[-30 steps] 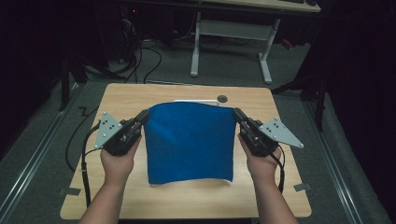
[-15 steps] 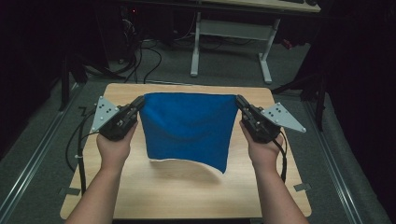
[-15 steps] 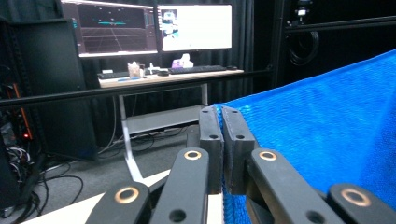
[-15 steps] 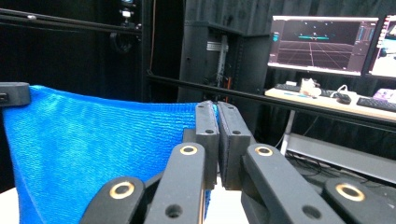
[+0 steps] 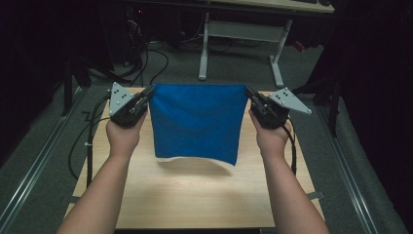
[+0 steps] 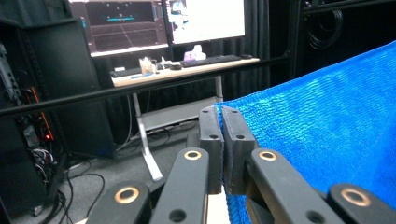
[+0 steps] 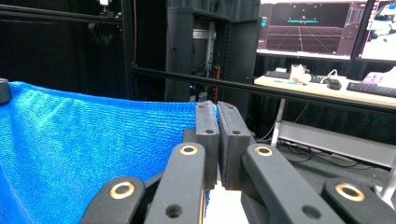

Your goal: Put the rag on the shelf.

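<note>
Holding the blue towel (image 5: 197, 122) stretched above the wooden table (image 5: 195, 195), the left gripper (image 5: 146, 95) and right gripper (image 5: 251, 95) each pinch an upper corner, mid-lift, and the next move likely calls for laying it flat or folding evenly.

Legible text: none; the monitors (image 6: 163, 21) display only graphics too small and blurred to be read.
</note>
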A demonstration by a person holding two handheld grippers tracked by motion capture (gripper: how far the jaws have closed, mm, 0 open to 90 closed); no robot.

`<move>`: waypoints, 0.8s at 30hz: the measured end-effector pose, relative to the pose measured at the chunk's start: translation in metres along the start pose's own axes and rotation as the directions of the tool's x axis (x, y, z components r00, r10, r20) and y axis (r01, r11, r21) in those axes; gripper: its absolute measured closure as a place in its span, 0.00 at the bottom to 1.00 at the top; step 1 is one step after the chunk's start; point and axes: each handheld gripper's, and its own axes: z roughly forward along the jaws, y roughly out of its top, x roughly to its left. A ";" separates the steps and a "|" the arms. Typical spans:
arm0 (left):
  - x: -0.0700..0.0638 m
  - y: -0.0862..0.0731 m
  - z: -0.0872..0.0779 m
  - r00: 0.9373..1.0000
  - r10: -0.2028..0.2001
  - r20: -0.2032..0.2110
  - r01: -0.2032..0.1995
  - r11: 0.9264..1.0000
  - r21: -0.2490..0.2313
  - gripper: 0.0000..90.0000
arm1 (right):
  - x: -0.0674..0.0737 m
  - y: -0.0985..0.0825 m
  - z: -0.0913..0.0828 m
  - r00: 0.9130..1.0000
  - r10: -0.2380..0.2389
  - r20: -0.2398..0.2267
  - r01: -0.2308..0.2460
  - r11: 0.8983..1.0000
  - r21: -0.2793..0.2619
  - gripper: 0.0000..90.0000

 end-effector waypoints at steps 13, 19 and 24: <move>0.022 0.002 0.055 0.999 0.005 -0.051 -0.002 0.998 0.071 0.98 | -0.027 0.009 0.055 0.999 -0.004 0.046 0.001 0.999 0.054 0.99; 0.030 -0.008 0.075 0.999 0.001 -0.055 0.005 0.993 0.116 0.98 | -0.041 0.000 0.084 0.998 -0.021 0.055 0.014 0.992 0.121 0.99; 0.031 -0.030 0.096 0.999 -0.012 -0.043 0.020 0.980 0.199 0.98 | -0.051 -0.013 0.098 0.998 -0.002 0.061 -0.009 0.984 0.179 0.99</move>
